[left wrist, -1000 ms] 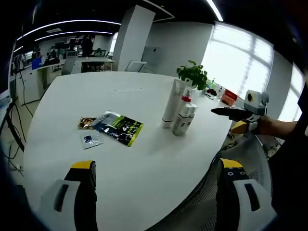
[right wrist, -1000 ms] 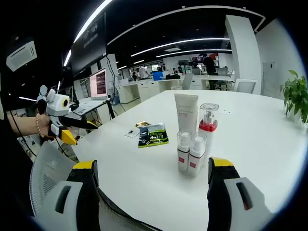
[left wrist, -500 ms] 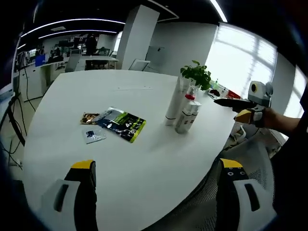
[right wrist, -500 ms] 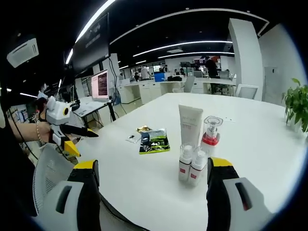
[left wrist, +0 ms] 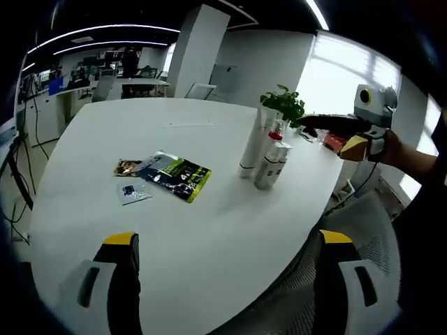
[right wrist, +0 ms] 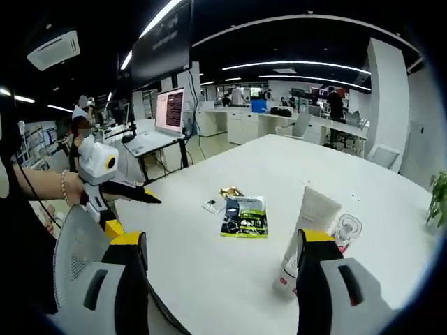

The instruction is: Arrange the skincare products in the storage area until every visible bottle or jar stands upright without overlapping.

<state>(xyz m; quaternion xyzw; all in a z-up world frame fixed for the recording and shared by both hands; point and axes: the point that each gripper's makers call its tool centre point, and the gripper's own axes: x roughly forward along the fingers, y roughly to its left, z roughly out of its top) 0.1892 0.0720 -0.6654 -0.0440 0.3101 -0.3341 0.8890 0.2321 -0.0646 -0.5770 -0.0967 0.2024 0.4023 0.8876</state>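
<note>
Yellow-tipped black and grey jaws of the left gripper (left wrist: 222,269) rise at the bottom of the left gripper view, spread wide with nothing between them; the right gripper (right wrist: 222,269) shows the same way in the right gripper view, jaws far apart and empty. Beyond them lies the round white table (left wrist: 105,139), and right of centre in the left gripper view stands a tight cluster of skincare items: a tall white squeeze tube (left wrist: 250,150), a clear pump bottle with a red collar (left wrist: 274,136), and two small white spray bottles (left wrist: 268,167). All look upright and touching or very close, though whether any overlap cannot be told. In the right gripper view the tube (right wrist: 307,230) sits at lower right, partly behind the right jaw. Left of centre in the left gripper view lie a green and black flat sachet (left wrist: 174,180), a small gold packet (left wrist: 129,167) and a small clear packet (left wrist: 133,192), flat on the table. Judging by this, the bottles are already standing and little seems left, perhaps only spacing them apart.
</note>
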